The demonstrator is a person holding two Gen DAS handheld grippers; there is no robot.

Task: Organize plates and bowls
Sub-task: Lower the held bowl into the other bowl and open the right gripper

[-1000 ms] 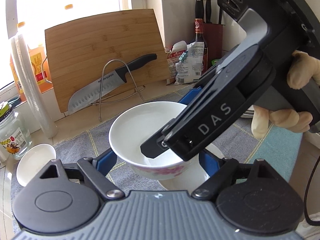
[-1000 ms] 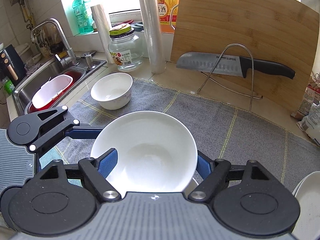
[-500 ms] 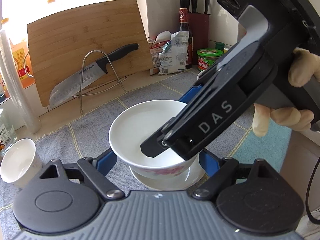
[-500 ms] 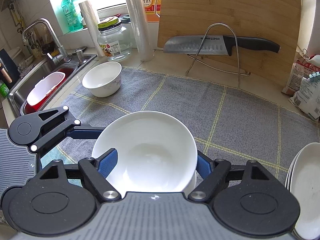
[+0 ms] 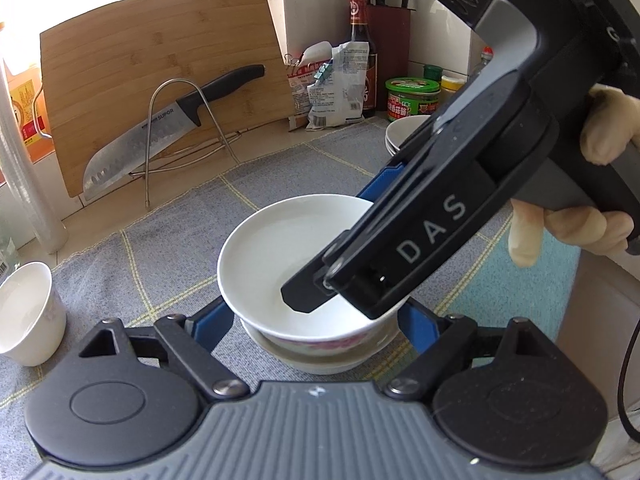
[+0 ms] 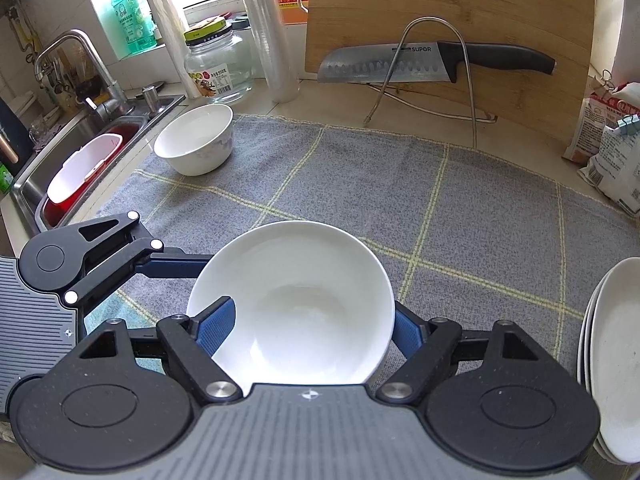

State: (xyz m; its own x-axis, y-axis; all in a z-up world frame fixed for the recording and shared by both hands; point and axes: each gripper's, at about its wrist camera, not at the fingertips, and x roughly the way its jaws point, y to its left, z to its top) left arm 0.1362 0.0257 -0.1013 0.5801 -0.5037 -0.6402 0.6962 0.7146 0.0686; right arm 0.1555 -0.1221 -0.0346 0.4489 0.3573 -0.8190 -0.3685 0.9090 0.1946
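Three bowls are counted: one upper bowl, one lower bowl, one separate bowl. One plate stack, one knife.

Right tool covers the near side of the bowl. Dish under the bowl mostly hidden. Plate stack cut off at the right edge. Jar label text too small to read.

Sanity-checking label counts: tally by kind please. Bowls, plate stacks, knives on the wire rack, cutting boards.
Bowls: 3 (held bowl, bowl under it, bowl near sink)
Plate stack: 1
Knife on rack: 1
Cutting board: 1
Total: 6
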